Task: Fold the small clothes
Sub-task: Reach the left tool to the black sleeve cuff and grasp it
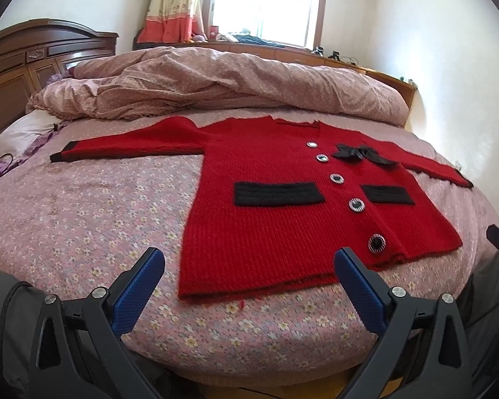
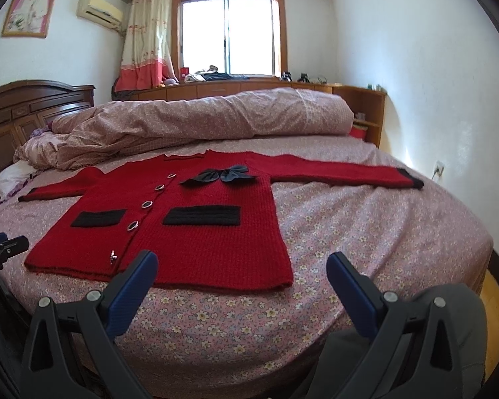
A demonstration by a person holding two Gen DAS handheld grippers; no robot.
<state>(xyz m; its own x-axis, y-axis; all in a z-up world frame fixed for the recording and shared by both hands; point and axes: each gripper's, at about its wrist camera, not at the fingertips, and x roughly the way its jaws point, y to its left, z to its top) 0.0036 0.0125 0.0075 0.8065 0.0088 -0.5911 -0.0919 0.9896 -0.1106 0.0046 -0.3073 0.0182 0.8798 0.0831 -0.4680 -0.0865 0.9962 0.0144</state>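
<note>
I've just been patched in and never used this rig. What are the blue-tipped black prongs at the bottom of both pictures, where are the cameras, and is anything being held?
The prongs are two handheld grippers; a person carries one in each hand. Each picture comes from a camera mounted on one gripper, looking forward along its fingers. The first shows the left gripper, the second the right gripper. Both are open and hold nothing. On the floral bed sheet lies a red cardigan, spread flat with both sleeves out, with black pocket bands, a dark bow and a row of buttons. A bunched quilt lies behind it. No fold has been made yet.
</note>
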